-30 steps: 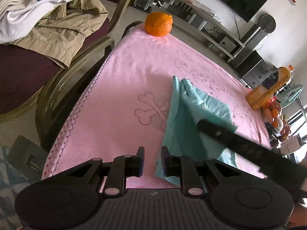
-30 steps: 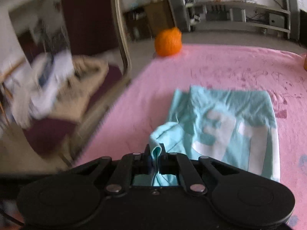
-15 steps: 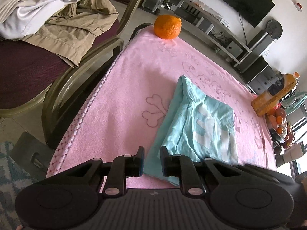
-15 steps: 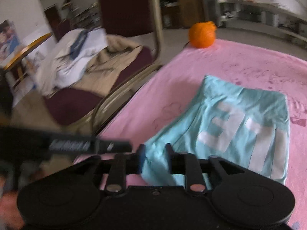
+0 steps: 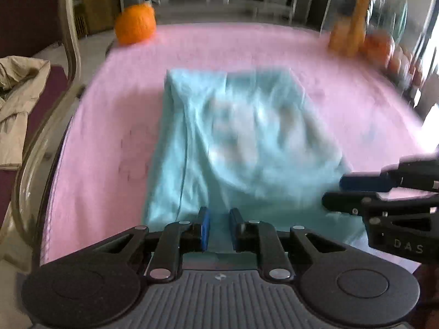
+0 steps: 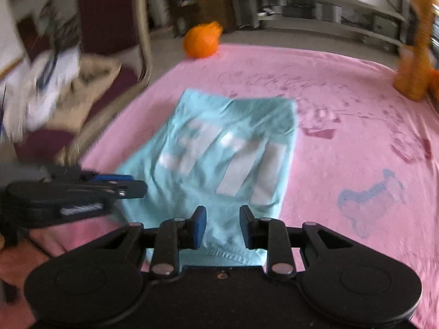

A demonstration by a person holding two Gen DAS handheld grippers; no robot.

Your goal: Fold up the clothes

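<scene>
A teal shirt (image 5: 233, 142) with white lettering (image 6: 233, 153) lies folded in a rough rectangle on the pink towel (image 5: 247, 44) that covers the table. My left gripper (image 5: 219, 227) stands open over the shirt's near hem, with cloth showing through its narrow gap. Wider open, my right gripper (image 6: 222, 224) hovers over the near edge of the shirt and holds nothing. In the left wrist view the right gripper (image 5: 343, 192) comes in from the right at the shirt's near right corner. The left gripper (image 6: 137, 183) shows at the shirt's near left corner in the right wrist view. Both views are blurred.
An orange (image 5: 135, 24) sits at the table's far left corner. A bottle of orange juice (image 5: 348, 27) and some fruit (image 5: 378, 46) stand far right. A chair (image 5: 70, 27) on the left holds a heap of clothes (image 6: 55, 90).
My right gripper has let go of the shirt's corner and opened. The shirt now lies flat. My left gripper has swung round to face the shirt from its near edge.
</scene>
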